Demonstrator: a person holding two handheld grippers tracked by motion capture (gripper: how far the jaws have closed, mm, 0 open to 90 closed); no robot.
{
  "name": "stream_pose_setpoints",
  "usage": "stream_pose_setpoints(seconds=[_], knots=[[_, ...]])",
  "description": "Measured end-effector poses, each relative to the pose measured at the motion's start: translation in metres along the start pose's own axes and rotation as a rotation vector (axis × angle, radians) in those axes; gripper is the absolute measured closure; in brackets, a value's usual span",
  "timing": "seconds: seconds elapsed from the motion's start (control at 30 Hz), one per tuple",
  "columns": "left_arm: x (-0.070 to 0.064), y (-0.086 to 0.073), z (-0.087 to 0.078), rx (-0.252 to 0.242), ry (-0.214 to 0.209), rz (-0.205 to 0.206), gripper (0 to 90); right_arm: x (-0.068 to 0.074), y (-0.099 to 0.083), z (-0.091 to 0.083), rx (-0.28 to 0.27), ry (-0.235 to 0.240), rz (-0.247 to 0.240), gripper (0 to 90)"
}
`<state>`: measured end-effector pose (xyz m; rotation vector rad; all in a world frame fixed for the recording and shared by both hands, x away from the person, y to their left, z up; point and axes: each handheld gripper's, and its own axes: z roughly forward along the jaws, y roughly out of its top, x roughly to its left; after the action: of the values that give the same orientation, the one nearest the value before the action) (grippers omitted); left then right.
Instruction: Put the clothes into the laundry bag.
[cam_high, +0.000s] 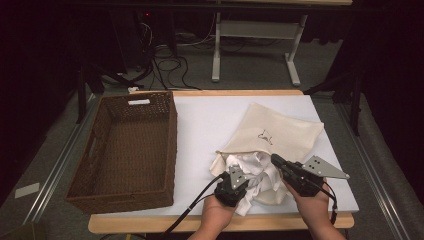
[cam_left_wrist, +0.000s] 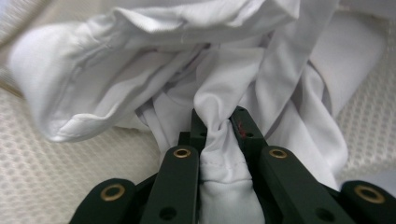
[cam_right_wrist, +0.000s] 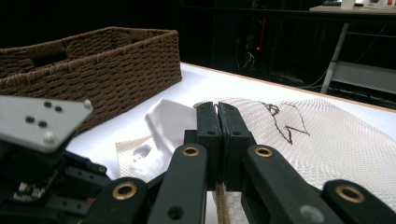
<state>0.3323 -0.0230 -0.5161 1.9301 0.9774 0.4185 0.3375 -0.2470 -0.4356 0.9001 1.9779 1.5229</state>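
1. The white garment (cam_high: 257, 172) lies bunched at the mouth of the cream mesh bag (cam_high: 280, 131), on the white tabletop (cam_high: 200, 125) near its front edge.
2. Left claw (cam_left_wrist: 218, 122): clenched on a fold of the white garment.
3. Right claw (cam_right_wrist: 218, 116): jaws pressed together, pinching the edge of the cream mesh bag.
4. A brown wicker basket (cam_high: 125, 150) stands to the left, apart from the bag.
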Motion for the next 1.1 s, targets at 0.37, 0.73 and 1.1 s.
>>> stream_pose_setpoints(seconds=[0.37,0.73,1.1], knots=[[0.004,0.014,-0.002,-0.118,0.013,-0.062,81.9,0.001,0.001,0.000,-0.004,0.004,0.005,89.6],[0.005,0.033,0.026,-0.133,0.092,-0.079,81.9,0.002,0.003,0.000,-0.011,0.010,0.000,89.6],[0.007,0.039,0.040,-0.138,0.099,-0.068,65.4,0.000,0.002,-0.001,-0.015,0.018,0.004,89.5]])
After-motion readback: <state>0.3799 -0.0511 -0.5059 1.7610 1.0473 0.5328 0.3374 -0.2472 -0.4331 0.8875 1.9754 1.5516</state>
